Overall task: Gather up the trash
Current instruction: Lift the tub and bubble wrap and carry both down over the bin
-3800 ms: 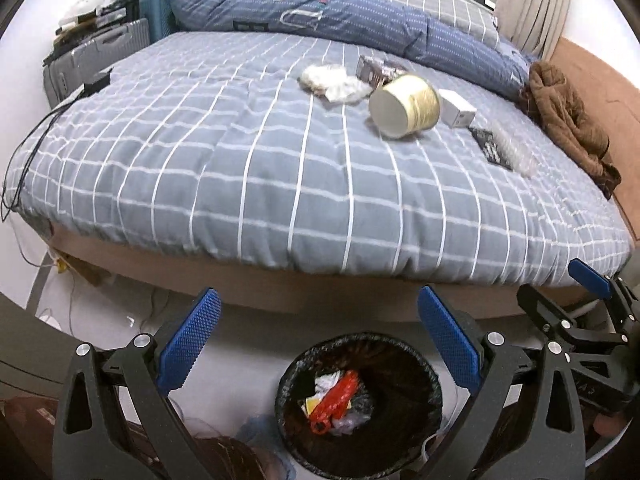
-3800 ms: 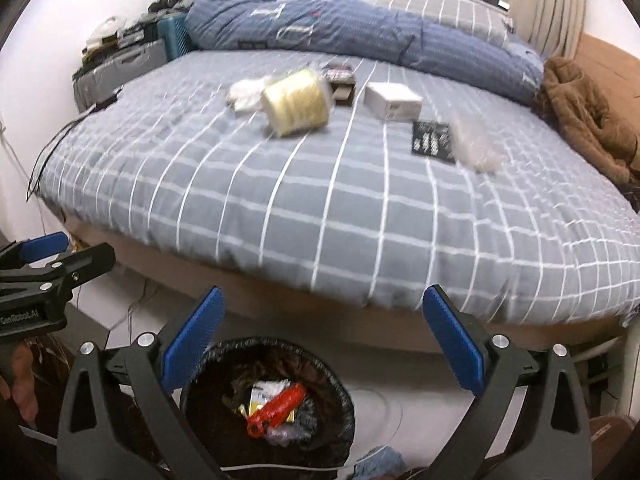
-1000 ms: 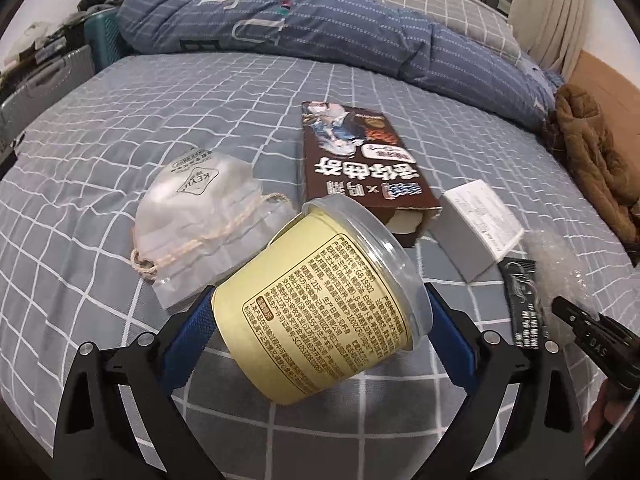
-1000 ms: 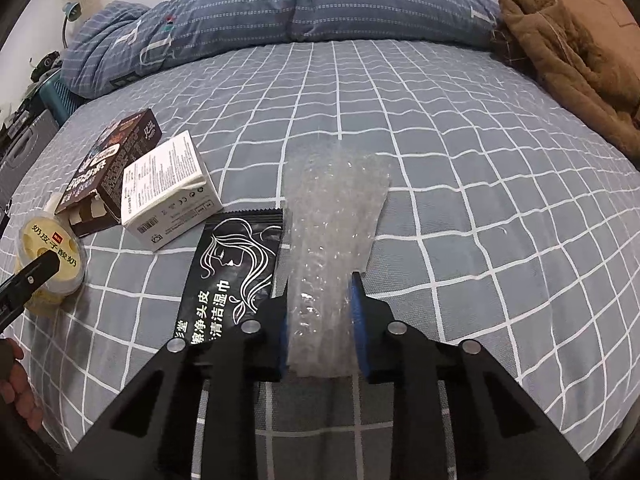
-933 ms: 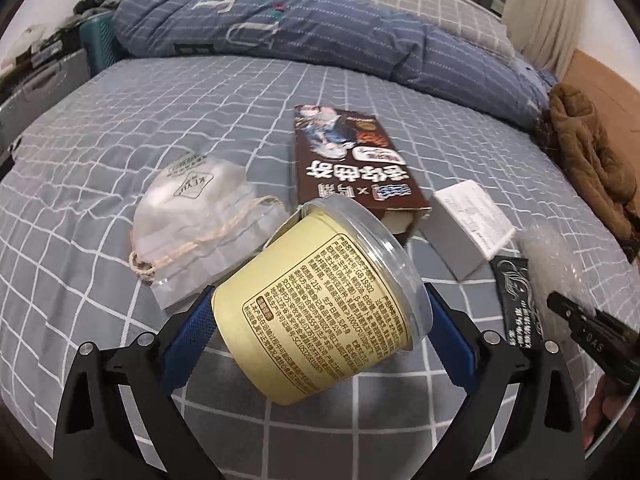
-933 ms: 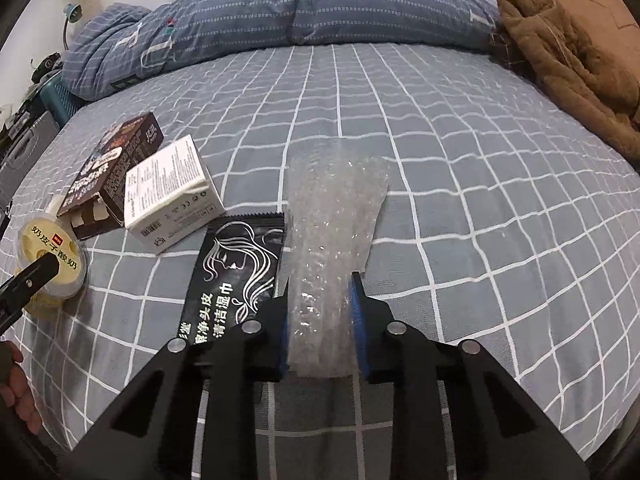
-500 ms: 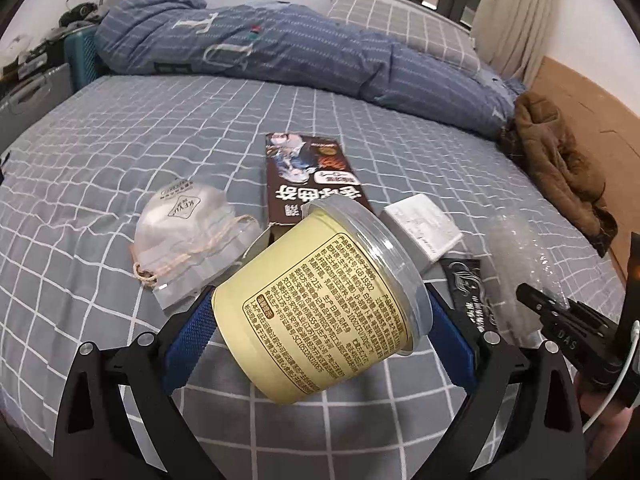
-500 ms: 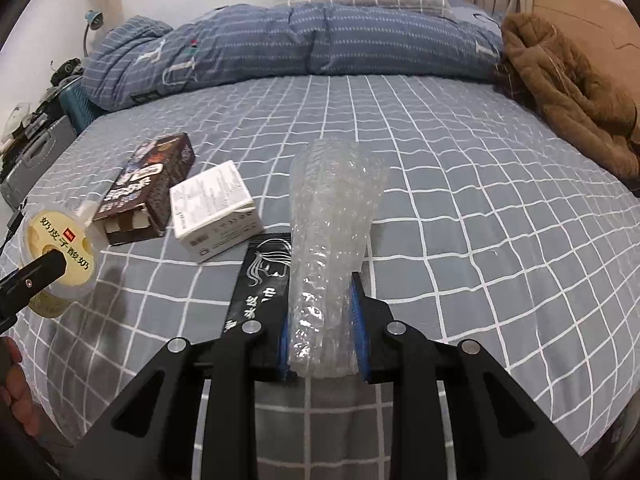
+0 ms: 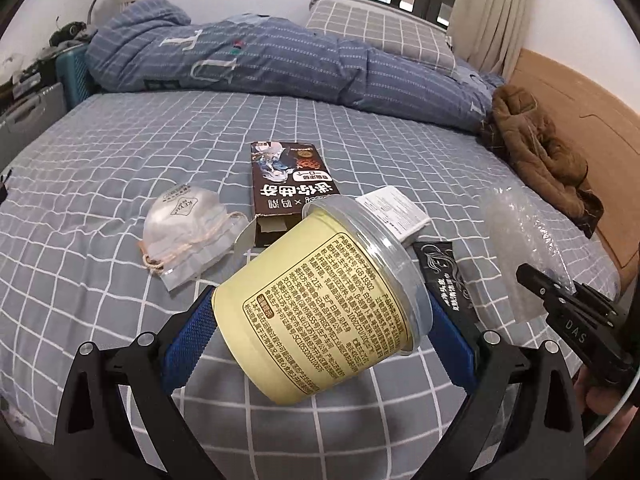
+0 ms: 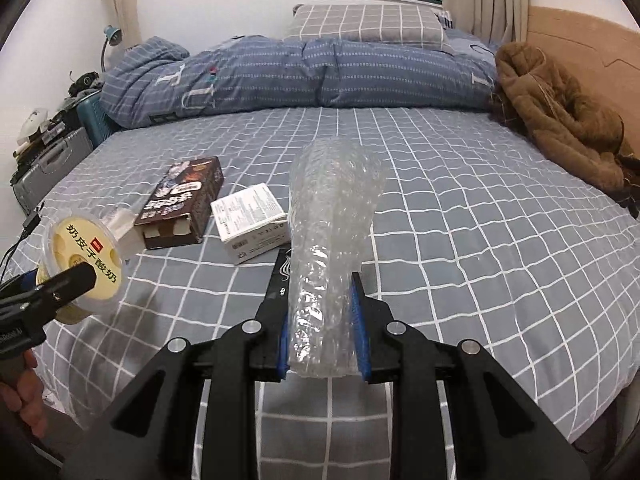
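Note:
My left gripper (image 9: 320,332) is shut on a yellow yogurt tub (image 9: 320,304) with a clear lid, held tilted above the grey checked bed (image 9: 120,152). From the right wrist view the same yellow tub (image 10: 82,258) shows at the far left. My right gripper (image 10: 322,328) is shut on a roll of clear bubble wrap (image 10: 328,240), lifted off the bed; the same bubble wrap (image 9: 520,248) appears at the right of the left wrist view. Lying on the bed are a brown snack box (image 9: 288,184), a white box (image 10: 252,220), a black sachet (image 9: 444,272) and a bagged face mask (image 9: 188,224).
A rolled blue duvet (image 10: 304,72) and a checked pillow (image 10: 368,26) lie at the head of the bed. A brown coat (image 10: 560,120) is heaped on the right edge. Suitcases and clutter (image 10: 48,152) stand beside the bed on the left.
Both grippers have risen and pulled back from the bed with the tub and the bubble wrap, which now hang clear of the cover. The loose items on the bed look farther away.

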Tool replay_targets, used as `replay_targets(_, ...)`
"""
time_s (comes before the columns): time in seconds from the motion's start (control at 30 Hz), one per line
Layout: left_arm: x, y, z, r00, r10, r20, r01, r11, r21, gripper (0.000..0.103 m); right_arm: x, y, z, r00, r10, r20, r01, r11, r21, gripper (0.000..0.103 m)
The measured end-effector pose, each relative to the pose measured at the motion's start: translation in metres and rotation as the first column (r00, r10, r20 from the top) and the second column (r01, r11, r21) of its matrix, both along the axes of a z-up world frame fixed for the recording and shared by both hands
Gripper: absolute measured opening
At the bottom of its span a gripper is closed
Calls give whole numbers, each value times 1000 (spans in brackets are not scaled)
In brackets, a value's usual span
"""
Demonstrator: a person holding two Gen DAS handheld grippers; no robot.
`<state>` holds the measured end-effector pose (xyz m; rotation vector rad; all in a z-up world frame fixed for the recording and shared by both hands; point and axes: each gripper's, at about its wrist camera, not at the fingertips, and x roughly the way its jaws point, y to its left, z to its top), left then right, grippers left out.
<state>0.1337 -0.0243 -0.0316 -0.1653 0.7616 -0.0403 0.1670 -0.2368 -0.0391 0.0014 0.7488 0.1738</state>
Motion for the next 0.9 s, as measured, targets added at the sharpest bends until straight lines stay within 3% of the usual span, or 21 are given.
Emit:
replay_targets(0.73,-63,1,19,999,0,32,0,1000,3,94,-76,24,14,998,62,21,-62,998,-3,23)
replay_targets(0.9,-77,-4,18,999,-10,34,10,1000,2,94,-94,19,14,998,67,0,-67,997,41,23)
